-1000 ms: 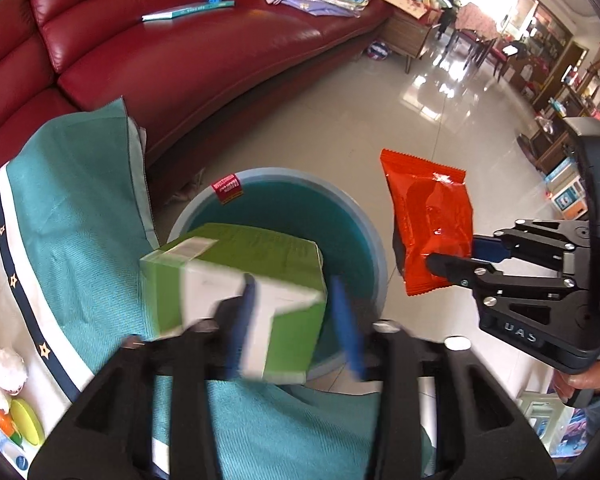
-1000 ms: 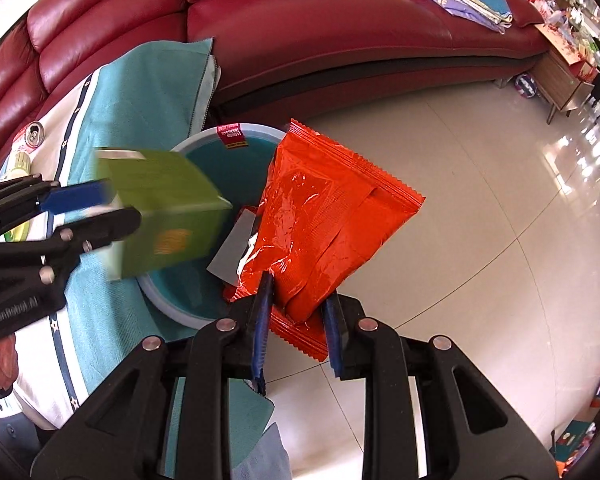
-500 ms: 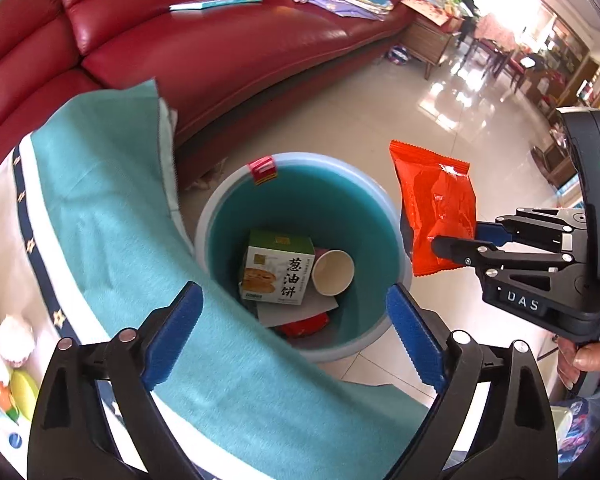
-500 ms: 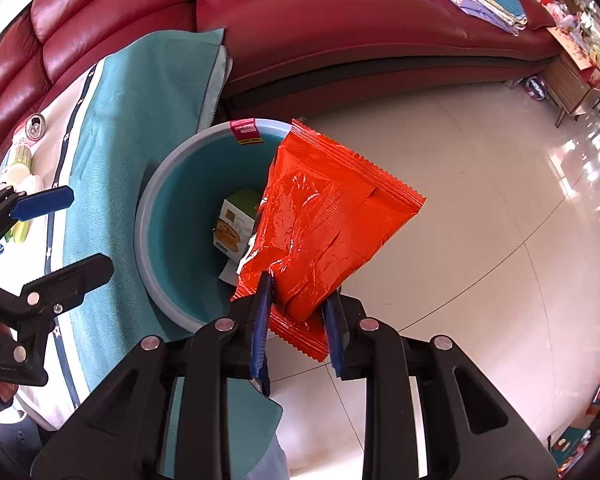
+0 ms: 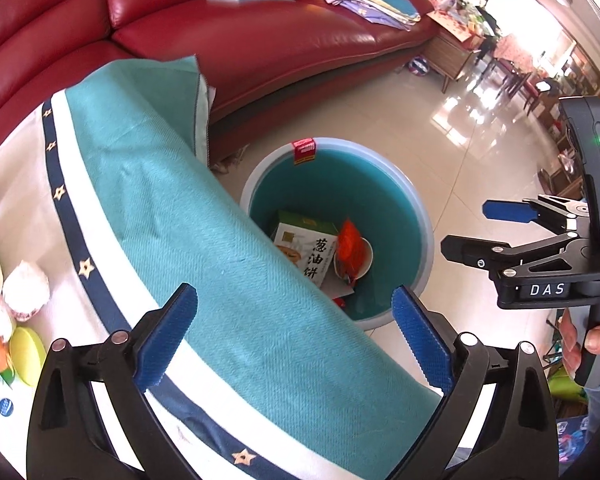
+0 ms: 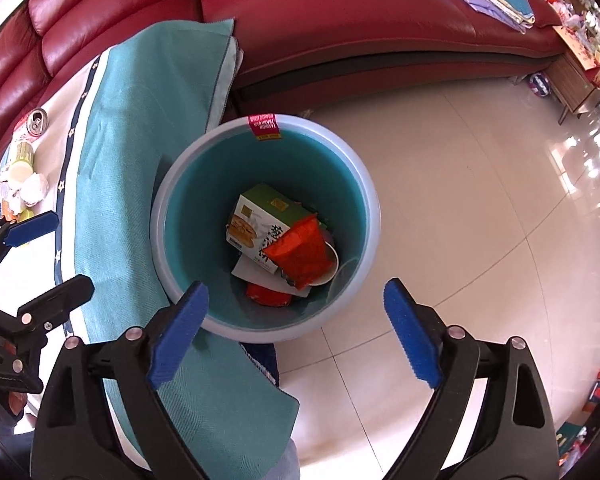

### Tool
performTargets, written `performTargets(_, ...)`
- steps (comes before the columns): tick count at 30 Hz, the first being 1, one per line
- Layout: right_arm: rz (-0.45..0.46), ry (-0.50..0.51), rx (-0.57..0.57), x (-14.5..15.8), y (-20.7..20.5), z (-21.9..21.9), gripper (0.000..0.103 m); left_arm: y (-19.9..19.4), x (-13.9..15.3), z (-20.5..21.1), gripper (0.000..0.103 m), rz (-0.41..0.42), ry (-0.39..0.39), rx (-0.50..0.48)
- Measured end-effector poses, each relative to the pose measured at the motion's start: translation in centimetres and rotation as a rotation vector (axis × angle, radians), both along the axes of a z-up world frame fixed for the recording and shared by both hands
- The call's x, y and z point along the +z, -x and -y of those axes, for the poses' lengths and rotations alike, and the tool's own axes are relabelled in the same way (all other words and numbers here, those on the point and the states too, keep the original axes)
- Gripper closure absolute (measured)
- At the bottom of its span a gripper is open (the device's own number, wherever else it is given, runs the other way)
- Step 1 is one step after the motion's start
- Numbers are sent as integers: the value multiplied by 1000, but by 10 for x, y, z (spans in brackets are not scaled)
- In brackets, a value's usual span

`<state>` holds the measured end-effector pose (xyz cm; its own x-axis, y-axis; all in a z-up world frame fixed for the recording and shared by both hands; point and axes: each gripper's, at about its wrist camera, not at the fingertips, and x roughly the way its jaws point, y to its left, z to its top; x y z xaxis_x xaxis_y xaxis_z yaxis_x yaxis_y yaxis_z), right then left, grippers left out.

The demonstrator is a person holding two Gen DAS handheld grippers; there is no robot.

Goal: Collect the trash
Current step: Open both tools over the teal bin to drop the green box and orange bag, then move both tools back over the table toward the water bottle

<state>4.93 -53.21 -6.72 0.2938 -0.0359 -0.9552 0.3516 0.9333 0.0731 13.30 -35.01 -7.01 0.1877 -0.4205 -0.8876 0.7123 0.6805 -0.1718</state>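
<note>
Left wrist view first: the left gripper [image 5: 294,330] hangs over the edge of the teal cloth with a navy star border [image 5: 220,264], its jaws spread wide after just opening, nothing between the blue pads. Past the cloth's edge sits the round teal plastic bin with a pale rim [image 5: 422,216] on the glossy cream tiled floor [image 5: 440,120]. Inside it lies the green and white cardboard snack box [image 5: 308,248], and leaning against the box is the crinkled orange foil packet [image 5: 350,250], resting in a white paper cup [image 5: 367,258]. At the right edge the right gripper [image 5: 464,230] shows side-on, fingers apart and empty, with a hand [image 5: 592,344] around its grip. The dark red leather sofa [image 5: 260,40] curves behind.

Now the right wrist view: the right gripper [image 6: 296,334] looks almost straight down into the bin [image 6: 374,208], jaws just sprung open and bare. The orange packet [image 6: 302,250] lies on top of the snack box [image 6: 260,224] at the bottom. The left gripper [image 6: 46,254] pokes in at the left, wide open, above the cloth [image 6: 140,160]. An opened drink can [image 6: 37,121] stands on the cloth's far white part.
</note>
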Motion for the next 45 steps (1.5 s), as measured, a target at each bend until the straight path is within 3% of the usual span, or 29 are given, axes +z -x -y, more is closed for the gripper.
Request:
performTargets(8, -18, 38, 19, 12, 2, -26, 17, 4, 12, -44, 5, -2, 47, 61)
performTargets(25, 25, 96, 233, 47, -31, -154, 14, 8, 41, -184, 4, 6, 127, 281)
performTargets(33, 39, 94, 301, 47, -56, -199, 14, -4, 43, -240, 4, 12, 131, 376)
performTargets(45, 50, 227, 641, 34, -139, -277, 14, -52, 34, -330, 4, 23, 82, 640)
